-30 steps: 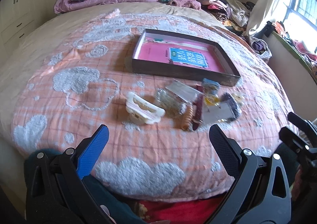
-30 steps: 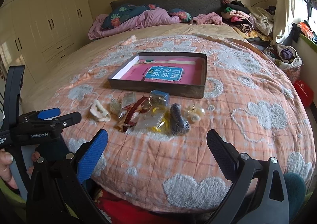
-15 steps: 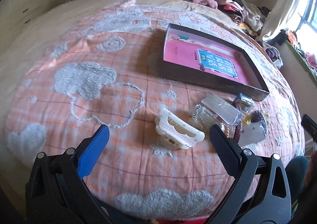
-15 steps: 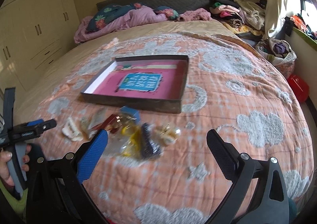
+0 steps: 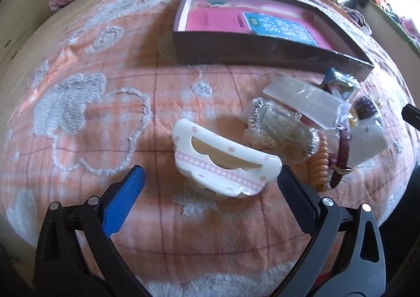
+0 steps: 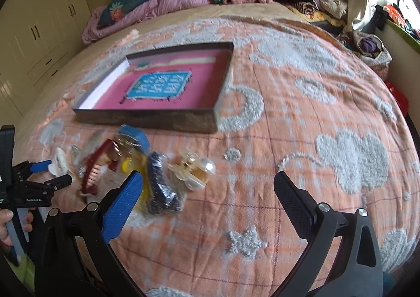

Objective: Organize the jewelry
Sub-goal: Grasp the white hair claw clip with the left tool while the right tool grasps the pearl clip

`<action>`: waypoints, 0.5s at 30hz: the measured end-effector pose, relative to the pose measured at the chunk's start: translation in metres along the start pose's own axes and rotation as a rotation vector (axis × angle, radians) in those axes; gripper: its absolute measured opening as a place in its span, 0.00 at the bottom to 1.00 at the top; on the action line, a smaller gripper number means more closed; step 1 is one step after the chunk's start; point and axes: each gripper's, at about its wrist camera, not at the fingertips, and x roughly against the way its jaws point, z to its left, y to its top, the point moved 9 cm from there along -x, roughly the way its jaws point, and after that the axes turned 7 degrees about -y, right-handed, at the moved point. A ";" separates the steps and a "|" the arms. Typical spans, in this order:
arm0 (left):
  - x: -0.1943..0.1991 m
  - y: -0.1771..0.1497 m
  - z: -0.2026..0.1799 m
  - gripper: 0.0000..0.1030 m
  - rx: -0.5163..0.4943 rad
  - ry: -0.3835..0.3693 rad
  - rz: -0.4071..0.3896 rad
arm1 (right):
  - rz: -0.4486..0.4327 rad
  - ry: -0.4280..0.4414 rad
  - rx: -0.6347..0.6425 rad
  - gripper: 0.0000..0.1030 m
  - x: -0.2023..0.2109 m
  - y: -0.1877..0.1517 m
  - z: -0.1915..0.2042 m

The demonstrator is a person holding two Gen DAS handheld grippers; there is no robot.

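Jaws of both grippers stand apart: left gripper (image 5: 210, 186) brackets the white hair claw (image 5: 223, 160) on the bedspread (image 5: 78, 118), right gripper (image 6: 208, 186) hovers empty

Box (image 6: 147, 119) print blurred — unreadable; bagged trinkets (image 5: 286, 126) indistinct.
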 end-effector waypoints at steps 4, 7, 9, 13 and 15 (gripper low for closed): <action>-0.008 0.002 0.002 0.90 -0.017 0.018 0.009 | 0.013 -0.018 0.011 0.96 -0.014 -0.003 -0.003; -0.010 0.008 0.003 0.81 -0.030 0.014 -0.008 | 0.025 -0.016 0.031 0.88 -0.024 -0.004 -0.001; -0.010 0.011 0.003 0.71 -0.041 0.013 -0.016 | 0.058 0.007 0.043 0.78 -0.034 -0.007 0.003; -0.009 0.016 0.002 0.68 -0.053 0.008 -0.025 | 0.062 0.017 0.056 0.71 -0.043 -0.007 0.008; -0.007 0.018 0.002 0.68 -0.053 0.000 -0.036 | 0.063 0.029 0.067 0.66 -0.046 -0.005 0.011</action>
